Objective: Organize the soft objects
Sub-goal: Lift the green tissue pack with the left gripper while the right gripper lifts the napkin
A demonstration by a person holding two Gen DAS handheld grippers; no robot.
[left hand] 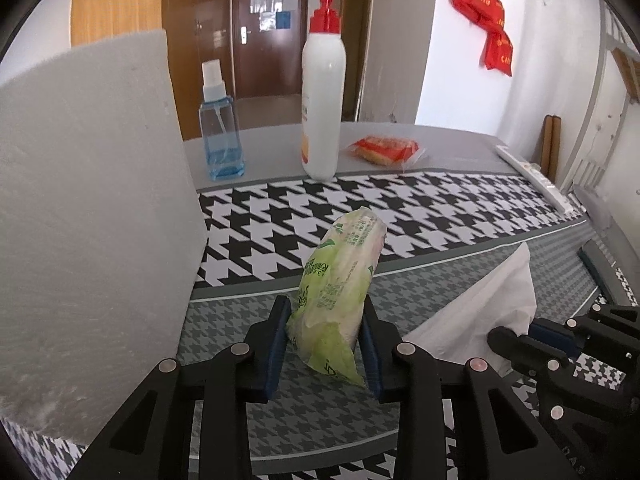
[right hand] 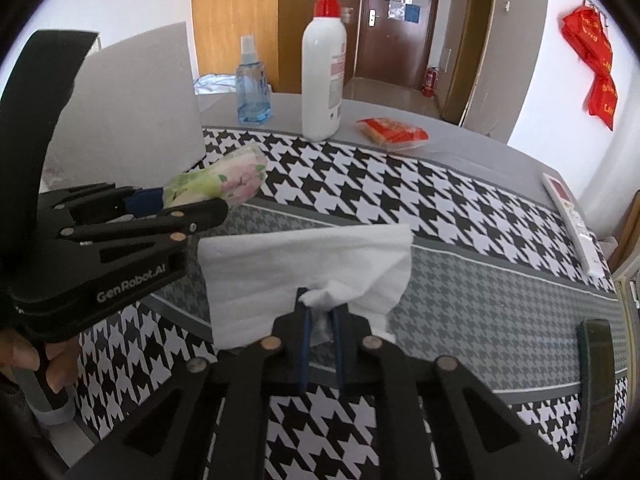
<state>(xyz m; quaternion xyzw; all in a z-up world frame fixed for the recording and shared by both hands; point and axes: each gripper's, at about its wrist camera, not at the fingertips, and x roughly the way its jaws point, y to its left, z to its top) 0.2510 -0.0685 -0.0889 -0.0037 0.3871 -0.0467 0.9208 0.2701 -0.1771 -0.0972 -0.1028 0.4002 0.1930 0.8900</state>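
My left gripper (left hand: 325, 322) is shut on a green tissue packet (left hand: 340, 284) and holds it above the houndstooth cloth (left hand: 420, 208). The packet also shows in the right wrist view (right hand: 224, 182), sticking out of the left gripper (right hand: 208, 204). My right gripper (right hand: 320, 308) is shut on a bunched corner of a white tissue sheet (right hand: 304, 264), which fans out ahead of it. That sheet (left hand: 488, 308) and the right gripper (left hand: 508, 340) appear at the right of the left wrist view.
A large white foam block (left hand: 88, 208) stands close on the left. A blue spray bottle (left hand: 220, 140), a white pump bottle (left hand: 323, 100) and a red snack packet (left hand: 386, 149) stand at the table's far side. A white remote (right hand: 568, 216) lies at right. A dark phone (right hand: 596, 380) lies near the right edge.
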